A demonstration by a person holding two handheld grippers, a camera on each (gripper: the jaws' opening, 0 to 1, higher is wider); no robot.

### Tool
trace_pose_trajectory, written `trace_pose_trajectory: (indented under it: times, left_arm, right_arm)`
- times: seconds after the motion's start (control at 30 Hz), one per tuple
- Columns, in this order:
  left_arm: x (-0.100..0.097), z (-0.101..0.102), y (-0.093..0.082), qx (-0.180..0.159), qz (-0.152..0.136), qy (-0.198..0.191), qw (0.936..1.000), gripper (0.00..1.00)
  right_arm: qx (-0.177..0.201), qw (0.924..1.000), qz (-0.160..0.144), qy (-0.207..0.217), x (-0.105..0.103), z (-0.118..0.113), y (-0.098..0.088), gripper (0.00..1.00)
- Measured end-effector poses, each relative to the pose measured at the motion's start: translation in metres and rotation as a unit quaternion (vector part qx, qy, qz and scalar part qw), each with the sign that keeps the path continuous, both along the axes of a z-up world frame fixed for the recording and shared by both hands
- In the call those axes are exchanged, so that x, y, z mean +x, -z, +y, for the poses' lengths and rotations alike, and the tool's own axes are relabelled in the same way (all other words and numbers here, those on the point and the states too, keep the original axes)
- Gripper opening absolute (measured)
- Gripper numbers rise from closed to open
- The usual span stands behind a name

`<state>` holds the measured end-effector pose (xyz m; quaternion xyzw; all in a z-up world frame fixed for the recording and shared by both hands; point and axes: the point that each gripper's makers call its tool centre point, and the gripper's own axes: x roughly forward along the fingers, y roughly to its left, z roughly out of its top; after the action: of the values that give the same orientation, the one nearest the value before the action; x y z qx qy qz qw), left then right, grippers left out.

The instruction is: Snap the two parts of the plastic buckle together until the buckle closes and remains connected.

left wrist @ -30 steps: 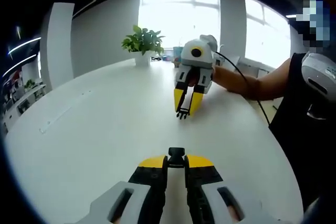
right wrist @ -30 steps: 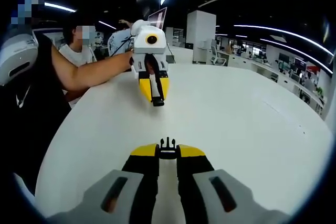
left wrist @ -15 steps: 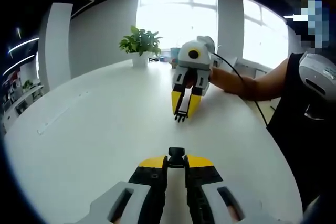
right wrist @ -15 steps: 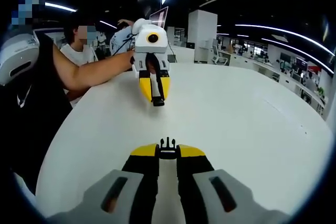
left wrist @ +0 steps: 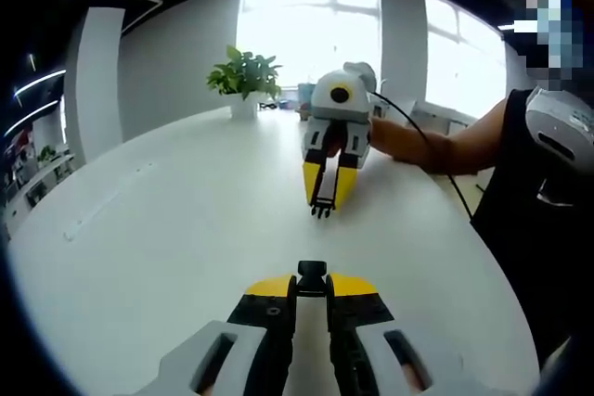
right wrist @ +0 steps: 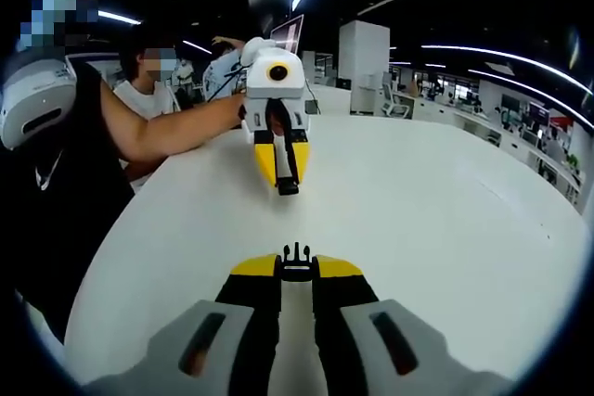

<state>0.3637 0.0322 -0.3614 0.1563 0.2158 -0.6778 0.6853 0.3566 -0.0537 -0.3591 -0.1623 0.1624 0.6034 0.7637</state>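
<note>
The left gripper (left wrist: 312, 287) is clenched on the socket half of the buckle (left wrist: 312, 274), which pokes out just past its fingertips. The right gripper (right wrist: 297, 266) is clenched on the pronged half (right wrist: 296, 254), prongs forward. The halves face each other, well apart, above the white table (left wrist: 167, 229). Both pieces look light, stiff and slick; gripping each by its flat rear should keep the mating ends free and aligned for a straight push.

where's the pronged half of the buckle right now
In the left gripper view the pronged buckle half sits clamped in the right gripper, above the white table, facing the socket half.
</note>
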Motion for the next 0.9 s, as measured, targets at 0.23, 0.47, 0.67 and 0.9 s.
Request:
trace_pose_trajectory:
  times: [0.23,0.47,0.67,0.9]
  left_arm:
    - [0.0,-0.003,-0.001,-0.004,-0.005,0.002,1.0,0.11]
    - [0.001,-0.002,-0.001,-0.005,-0.008,0.002,0.9999,0.11]
    - [0.0,-0.005,-0.002,-0.012,-0.006,0.007,0.9999,0.11]
    - [0.002,-0.006,-0.007,-0.029,-0.006,0.005,0.9995,0.11]
  right_arm:
    - [0.006,1.0,-0.006,-0.002,0.0,0.002,-0.003,0.11]
    - [0.012,0.9998,-0.012,-0.004,0.0,0.003,-0.006,0.11]
    - [0.02,0.9996,-0.02,-0.008,0.0,0.005,-0.009,0.11]
    - [0.034,0.9989,-0.029,-0.013,-0.001,0.007,-0.013,0.11]
